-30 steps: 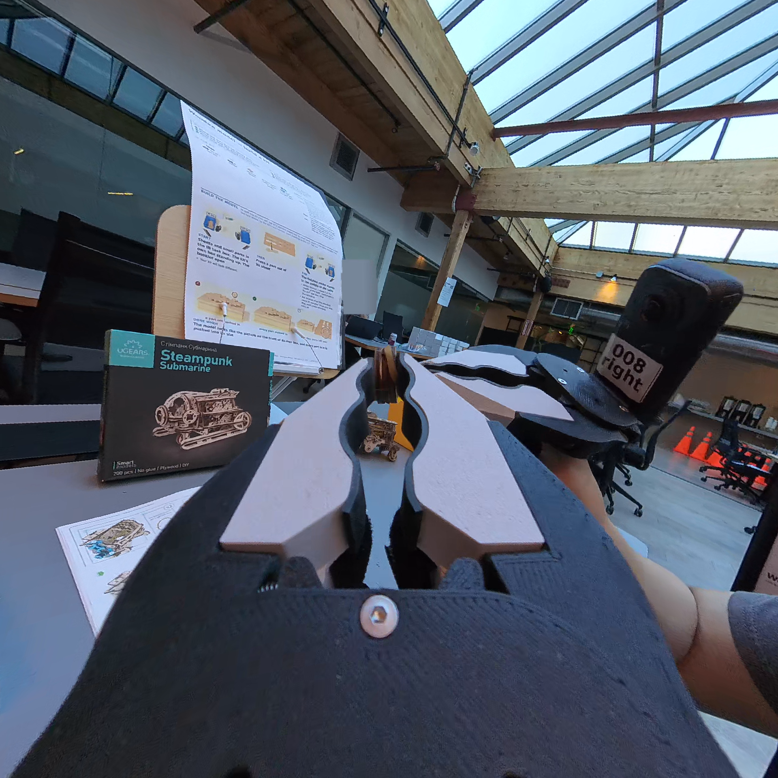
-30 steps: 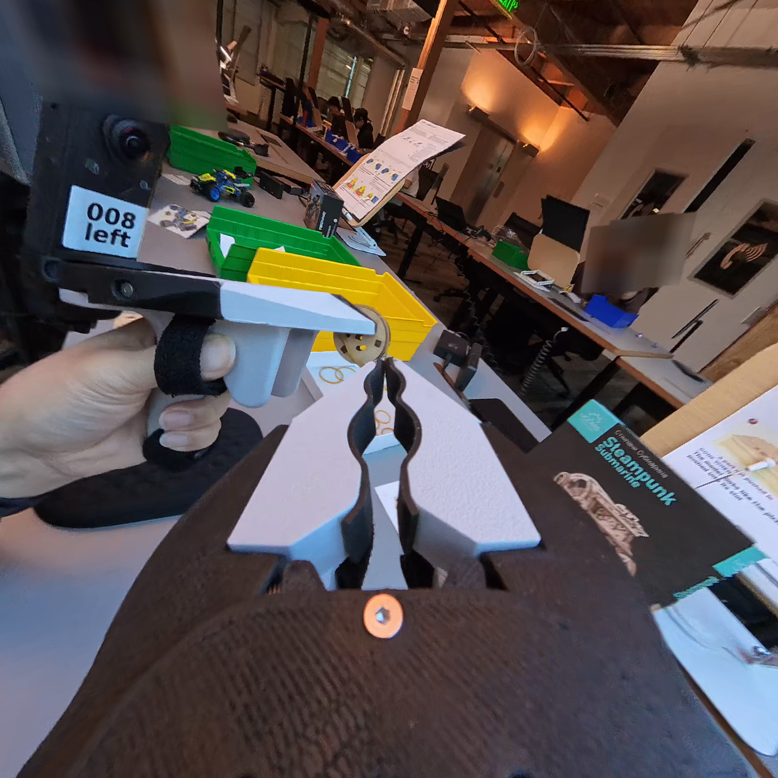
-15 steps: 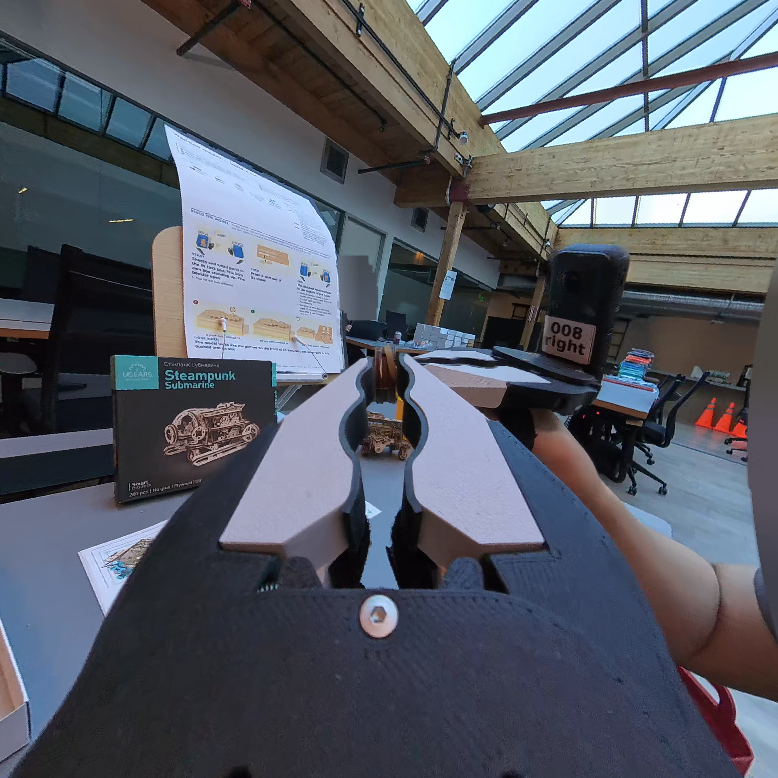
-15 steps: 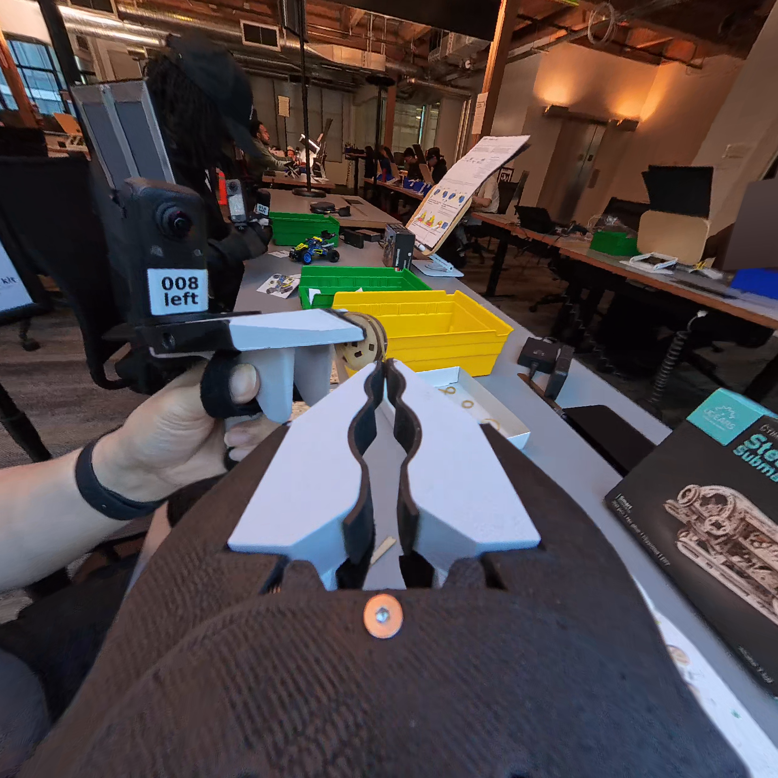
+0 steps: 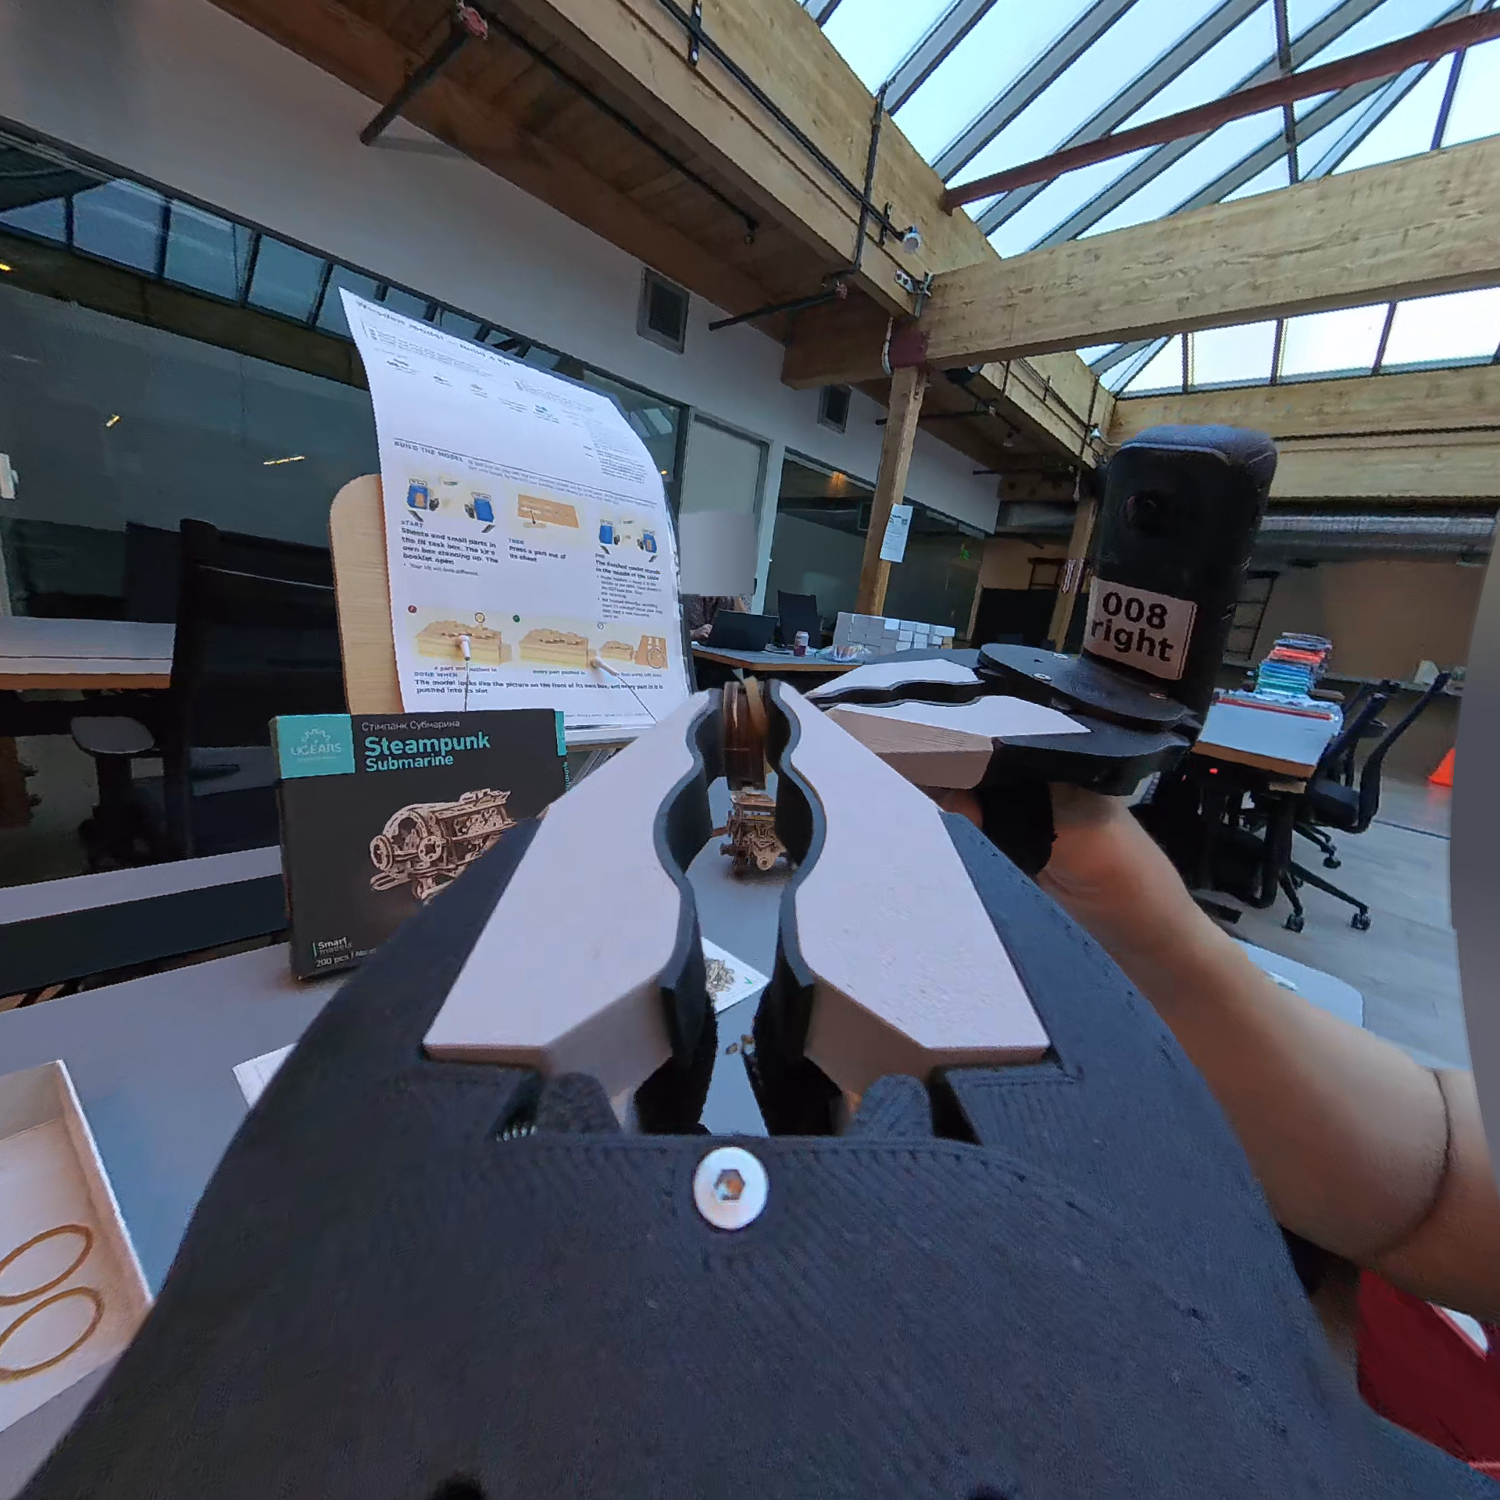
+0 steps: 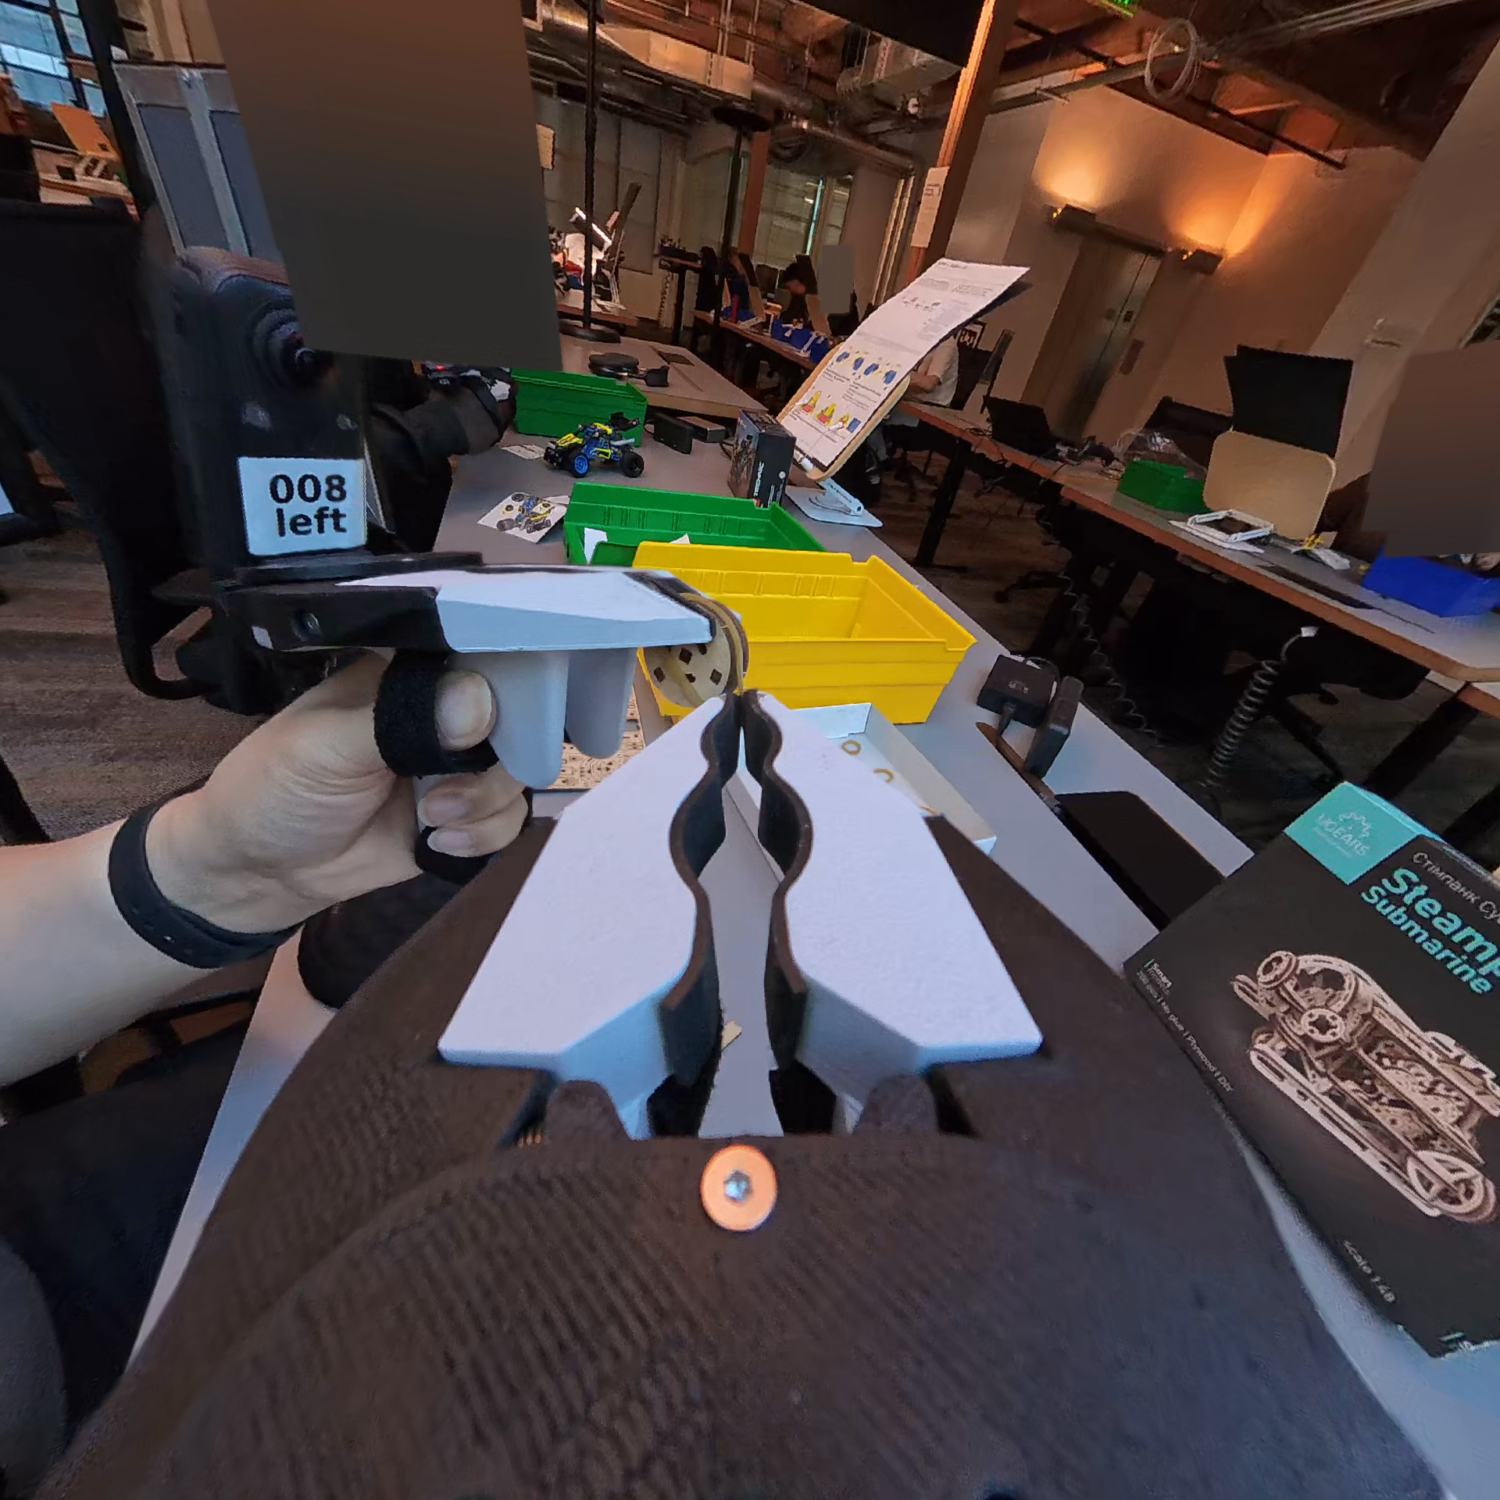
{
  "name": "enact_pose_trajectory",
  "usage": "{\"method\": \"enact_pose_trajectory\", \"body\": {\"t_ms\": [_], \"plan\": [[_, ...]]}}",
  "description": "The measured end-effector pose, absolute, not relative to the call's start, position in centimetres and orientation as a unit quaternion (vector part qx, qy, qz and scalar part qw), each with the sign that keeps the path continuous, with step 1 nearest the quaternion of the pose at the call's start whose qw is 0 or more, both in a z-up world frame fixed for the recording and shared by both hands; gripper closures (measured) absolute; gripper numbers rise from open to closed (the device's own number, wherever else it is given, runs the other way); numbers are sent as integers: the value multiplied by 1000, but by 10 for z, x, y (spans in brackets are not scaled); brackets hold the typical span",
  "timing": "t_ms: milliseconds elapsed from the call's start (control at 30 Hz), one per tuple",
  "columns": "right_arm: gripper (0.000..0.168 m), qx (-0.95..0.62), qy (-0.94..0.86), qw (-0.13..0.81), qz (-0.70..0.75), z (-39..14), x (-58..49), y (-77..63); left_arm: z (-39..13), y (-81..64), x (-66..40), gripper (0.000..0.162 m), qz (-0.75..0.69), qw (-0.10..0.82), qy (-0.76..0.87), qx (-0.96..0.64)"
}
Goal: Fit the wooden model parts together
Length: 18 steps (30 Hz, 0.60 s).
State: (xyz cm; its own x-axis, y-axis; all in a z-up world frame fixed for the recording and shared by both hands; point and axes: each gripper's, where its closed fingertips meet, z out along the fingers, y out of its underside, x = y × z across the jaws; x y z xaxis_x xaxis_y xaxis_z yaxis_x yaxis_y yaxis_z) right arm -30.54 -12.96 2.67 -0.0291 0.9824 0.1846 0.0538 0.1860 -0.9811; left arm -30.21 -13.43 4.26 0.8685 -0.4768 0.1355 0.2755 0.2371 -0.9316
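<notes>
My left gripper (image 5: 745, 714) is shut on a round wooden disc part (image 5: 740, 730), held edge-on between its tips above the table. In the right wrist view the disc (image 6: 686, 670) shows square holes and sticks out of the left gripper (image 6: 714, 641). A thin tan rubber band (image 6: 739, 645) curves around the disc's right rim. My right gripper (image 6: 741, 704) is shut, its tips pinching that band just below the disc. It reaches in from the right in the left wrist view (image 5: 820, 702). A small built wooden model (image 5: 751, 836) stands on the table behind.
The dark kit box (image 5: 422, 828) stands to the left, with an instruction sheet on a stand (image 5: 519, 528) behind it. A white tray (image 5: 81, 1136) holds rubber bands. Yellow (image 6: 812, 617) and green (image 6: 674, 519) bins sit farther along the grey table (image 6: 1047, 779). Both grippers' tips are close together, under 4 cm apart.
Both grippers have turned and shifted together, so the background has swung. The left still grips the disc and the right stays shut at its rim.
</notes>
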Motion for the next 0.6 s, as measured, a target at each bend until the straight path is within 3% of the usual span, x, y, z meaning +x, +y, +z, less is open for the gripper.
{"method": "enact_pose_trajectory", "body": {"t_ms": [600], "plan": [[168, -505, -548, 491, 451, 15, -309, -125, 38, -124, -308, 155, -260, 795, 37, -546]]}}
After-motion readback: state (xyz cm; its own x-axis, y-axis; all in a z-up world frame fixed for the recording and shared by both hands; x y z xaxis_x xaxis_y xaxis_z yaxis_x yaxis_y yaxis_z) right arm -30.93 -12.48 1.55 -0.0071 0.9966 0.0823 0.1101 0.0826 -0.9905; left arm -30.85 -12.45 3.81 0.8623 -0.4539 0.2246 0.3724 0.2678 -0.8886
